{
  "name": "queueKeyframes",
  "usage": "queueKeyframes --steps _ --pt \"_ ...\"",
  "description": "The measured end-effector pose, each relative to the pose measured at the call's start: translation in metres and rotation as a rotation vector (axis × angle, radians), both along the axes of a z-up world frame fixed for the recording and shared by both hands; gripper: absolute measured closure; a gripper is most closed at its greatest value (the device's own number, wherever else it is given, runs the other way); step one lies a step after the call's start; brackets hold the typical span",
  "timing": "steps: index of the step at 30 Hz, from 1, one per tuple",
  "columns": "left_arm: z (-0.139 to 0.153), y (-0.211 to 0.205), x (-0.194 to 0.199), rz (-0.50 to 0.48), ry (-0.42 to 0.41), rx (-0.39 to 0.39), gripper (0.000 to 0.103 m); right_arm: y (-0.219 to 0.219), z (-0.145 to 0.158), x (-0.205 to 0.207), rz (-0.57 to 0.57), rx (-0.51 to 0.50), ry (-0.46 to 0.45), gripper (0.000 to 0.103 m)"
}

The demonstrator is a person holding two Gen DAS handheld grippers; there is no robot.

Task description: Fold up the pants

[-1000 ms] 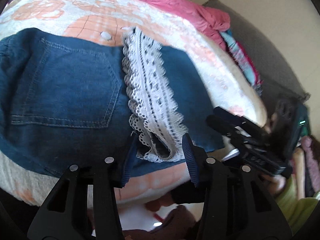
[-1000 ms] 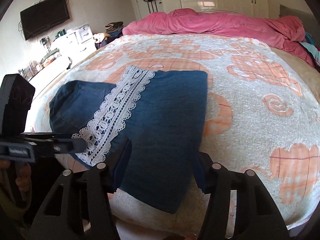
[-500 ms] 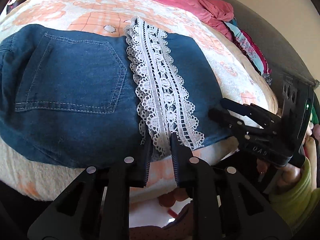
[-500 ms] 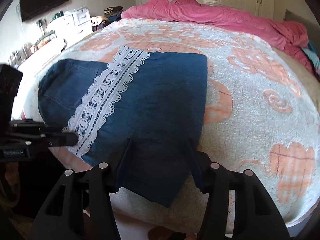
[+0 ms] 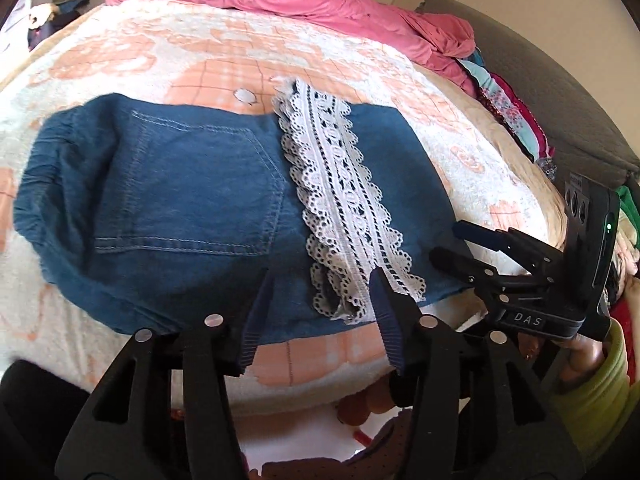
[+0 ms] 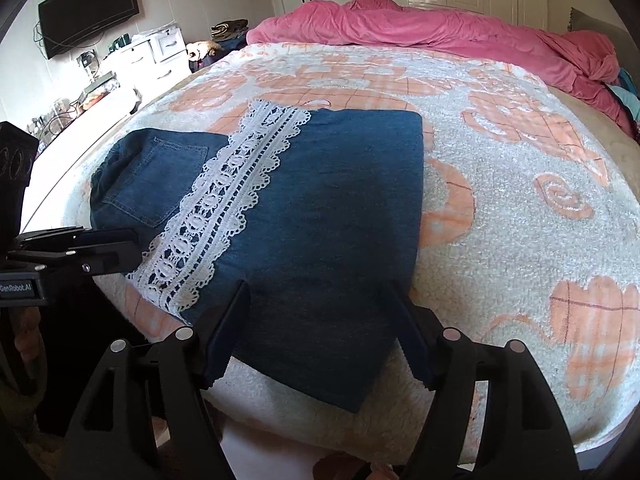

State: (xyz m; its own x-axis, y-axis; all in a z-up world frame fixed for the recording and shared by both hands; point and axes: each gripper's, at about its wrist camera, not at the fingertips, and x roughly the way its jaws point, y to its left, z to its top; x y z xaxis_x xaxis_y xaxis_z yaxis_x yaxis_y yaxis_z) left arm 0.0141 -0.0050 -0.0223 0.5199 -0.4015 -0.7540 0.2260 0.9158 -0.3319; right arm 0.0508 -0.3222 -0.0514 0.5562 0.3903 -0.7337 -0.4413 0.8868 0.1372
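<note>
Your bed (image 6: 500, 208) fills both views, covered by a white fleece blanket (image 5: 160, 56) with an orange pattern; a pink duvet (image 6: 420, 28) is bunched along its far edge. The pants (image 6: 320, 220), dark blue denim, lie folded flat near the bed's near edge, with one corner reaching that edge. A back pocket (image 5: 192, 192) faces up on the left part. A white lace strip (image 5: 340, 200) crosses the fold from the far side to the near edge, where its end is curled and rumpled.

Your left tongs (image 5: 316, 312) sit at the near edge with the curled lace end between the two pads; the jaws are opening, and the pads stand clear of the lace with a gap on both sides. Your right tongs (image 6: 320, 328) hang over the plain denim panel at the near edge, jaws also opening, set wide, with denim showing between them but not pinched. A green sleeve (image 5: 596, 392) shows behind the right tongs.
</note>
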Motion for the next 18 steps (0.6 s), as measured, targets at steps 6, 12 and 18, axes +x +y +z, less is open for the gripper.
queueKeyframes --steps 6,12,18 --pt "0.010 0.007 -0.006 0.021 -0.039 0.049 0.046 -0.003 0.009 -0.003 -0.011 0.029 -0.038 0.025" --pt "0.019 0.014 -0.012 0.041 -0.074 0.073 0.035 -0.009 0.024 -0.006 -0.033 0.075 -0.108 0.022" --pt "0.027 0.021 -0.014 0.072 -0.101 0.093 0.020 -0.014 0.033 -0.006 -0.065 0.112 -0.152 0.006"
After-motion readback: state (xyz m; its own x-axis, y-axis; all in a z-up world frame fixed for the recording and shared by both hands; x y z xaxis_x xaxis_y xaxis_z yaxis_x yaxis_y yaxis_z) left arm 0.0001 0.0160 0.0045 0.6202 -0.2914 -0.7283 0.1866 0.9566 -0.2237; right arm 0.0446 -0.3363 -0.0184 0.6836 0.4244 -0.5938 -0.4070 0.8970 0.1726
